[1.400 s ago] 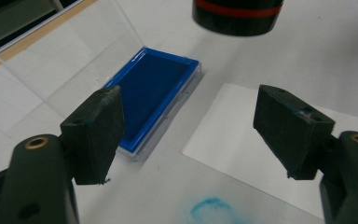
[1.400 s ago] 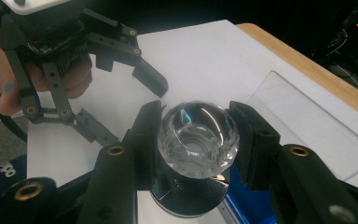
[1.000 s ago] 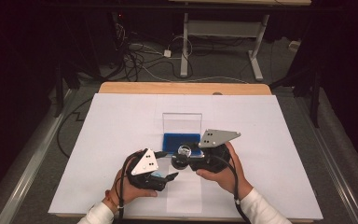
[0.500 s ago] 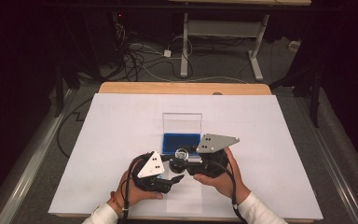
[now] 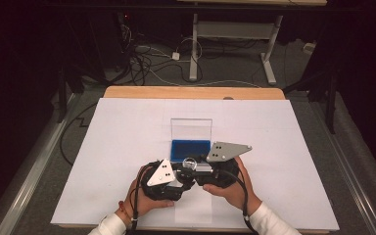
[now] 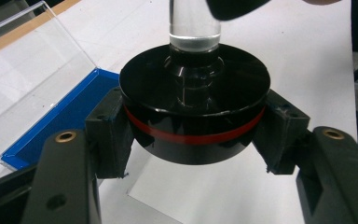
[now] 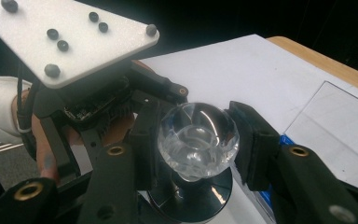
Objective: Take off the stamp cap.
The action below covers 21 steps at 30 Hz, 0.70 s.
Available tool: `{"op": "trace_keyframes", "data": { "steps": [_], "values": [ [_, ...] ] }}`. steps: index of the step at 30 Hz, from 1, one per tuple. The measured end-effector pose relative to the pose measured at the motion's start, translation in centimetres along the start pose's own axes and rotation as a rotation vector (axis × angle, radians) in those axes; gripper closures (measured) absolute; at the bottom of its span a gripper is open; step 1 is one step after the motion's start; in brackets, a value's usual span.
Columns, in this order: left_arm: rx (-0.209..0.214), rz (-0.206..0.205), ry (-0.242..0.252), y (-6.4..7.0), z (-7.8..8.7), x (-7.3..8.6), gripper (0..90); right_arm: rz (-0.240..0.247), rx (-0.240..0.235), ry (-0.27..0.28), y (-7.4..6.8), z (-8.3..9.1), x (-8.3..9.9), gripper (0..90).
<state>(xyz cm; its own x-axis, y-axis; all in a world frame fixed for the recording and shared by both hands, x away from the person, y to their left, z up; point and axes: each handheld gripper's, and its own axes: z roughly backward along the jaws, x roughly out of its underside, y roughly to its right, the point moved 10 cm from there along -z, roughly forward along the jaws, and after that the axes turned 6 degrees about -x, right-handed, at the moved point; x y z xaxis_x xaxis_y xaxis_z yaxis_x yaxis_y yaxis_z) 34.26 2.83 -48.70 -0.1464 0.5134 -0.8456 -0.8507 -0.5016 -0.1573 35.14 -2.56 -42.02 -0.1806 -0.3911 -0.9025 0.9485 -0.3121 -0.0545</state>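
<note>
Near the table's front edge, the left gripper clamps a black disc base while the right gripper grips its clear faceted knob (purpose unstated); blue case sits open just beyond, apparently awaiting it.

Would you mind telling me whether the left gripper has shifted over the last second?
Yes. Judged against the blue case in the high view, the left gripper has slid slightly right, closing in on the right gripper.
</note>
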Motion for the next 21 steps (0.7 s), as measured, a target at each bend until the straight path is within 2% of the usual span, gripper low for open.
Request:
{"op": "trace_keyframes", "data": {
  "steps": [15,21],
  "values": [
    [-0.022,-0.036,-0.018,0.01,-0.11,-0.05,36.1,-0.034,0.001,0.014,0.32,0.41,0.38,57.0],
    [-0.028,-0.055,-0.040,-0.05,-0.05,0.01,36.4,-0.046,0.001,0.019,0.38,0.42,0.52,57.1]
  ]
}}
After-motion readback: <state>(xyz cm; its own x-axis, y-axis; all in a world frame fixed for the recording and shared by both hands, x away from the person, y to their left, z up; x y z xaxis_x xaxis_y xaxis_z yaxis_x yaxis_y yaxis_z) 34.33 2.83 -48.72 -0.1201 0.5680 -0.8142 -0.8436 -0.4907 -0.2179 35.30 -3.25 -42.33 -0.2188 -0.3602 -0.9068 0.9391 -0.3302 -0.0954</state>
